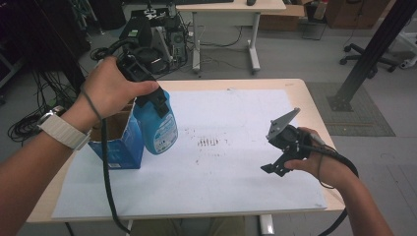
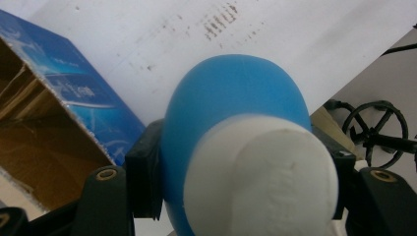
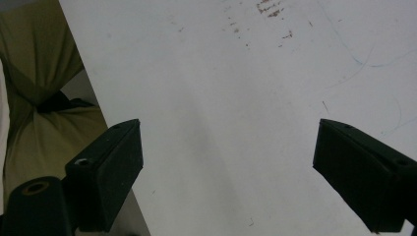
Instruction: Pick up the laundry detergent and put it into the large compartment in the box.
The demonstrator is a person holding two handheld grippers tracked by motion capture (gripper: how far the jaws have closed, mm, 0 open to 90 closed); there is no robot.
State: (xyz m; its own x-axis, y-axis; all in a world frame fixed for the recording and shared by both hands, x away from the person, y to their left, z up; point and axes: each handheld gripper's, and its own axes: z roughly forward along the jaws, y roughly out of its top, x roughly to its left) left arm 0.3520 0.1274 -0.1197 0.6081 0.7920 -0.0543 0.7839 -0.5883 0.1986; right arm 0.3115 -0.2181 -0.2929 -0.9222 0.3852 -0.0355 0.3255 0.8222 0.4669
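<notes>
A blue plastic bottle (image 1: 158, 127) with a white cap hangs tilted just above the table's left side, and my left gripper (image 1: 151, 96) is shut on its neck. In the left gripper view the black pads (image 2: 144, 169) press on both sides of the bottle (image 2: 231, 93) below the cap (image 2: 260, 182). An open blue cardboard box (image 1: 118, 145) stands right beside the bottle, on its left; its brown inside shows in the left gripper view (image 2: 44, 147). My right gripper (image 1: 274, 169) hovers open over the sheet's front right, with nothing between its jaws (image 3: 228, 172).
A white sheet (image 1: 236, 113) covers most of the wooden table (image 1: 307, 98), with dark smudges (image 1: 207, 142) near its middle. Behind the table are a desk (image 1: 231, 7), cables and equipment on the floor. A black post (image 1: 373, 49) rises at the right.
</notes>
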